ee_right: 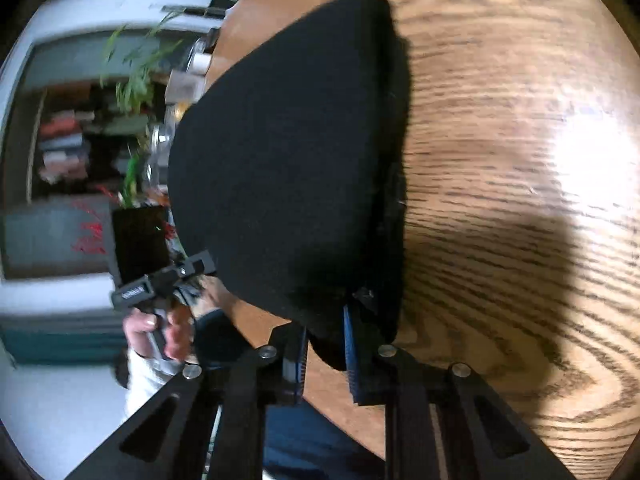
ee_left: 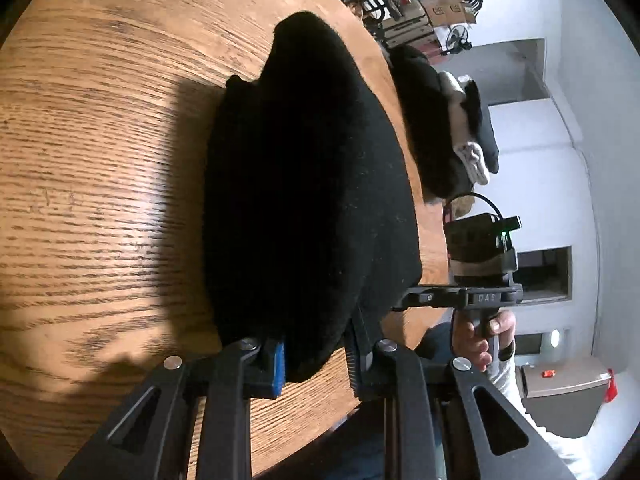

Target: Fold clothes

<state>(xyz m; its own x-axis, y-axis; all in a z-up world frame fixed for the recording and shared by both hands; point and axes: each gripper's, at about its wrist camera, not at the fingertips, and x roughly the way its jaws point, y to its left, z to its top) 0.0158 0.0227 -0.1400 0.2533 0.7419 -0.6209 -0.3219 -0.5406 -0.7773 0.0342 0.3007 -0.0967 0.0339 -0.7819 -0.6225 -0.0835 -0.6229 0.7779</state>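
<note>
1. On the wooden counter (ee_left: 100, 160) lies a black garment (ee_left: 304, 200); the left tool (ee_left: 316, 364) grips its near edge.
2. Only the left view shows a clothes pile (ee_left: 444, 128) beyond.
3. Only the right view shows the right tool (ee_right: 324, 360) clenched on the garment's edge, and a plant (ee_right: 136, 80) off the counter.

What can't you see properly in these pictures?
- Left wrist view: what sort of garment the black cloth is; too dark, no detail shows.
- Left wrist view: the right claw's fingertips, hidden behind the cloth.
- Right wrist view: the shelf items, blurred.
- Right wrist view: the left claw's fingertips, behind the cloth.
</note>
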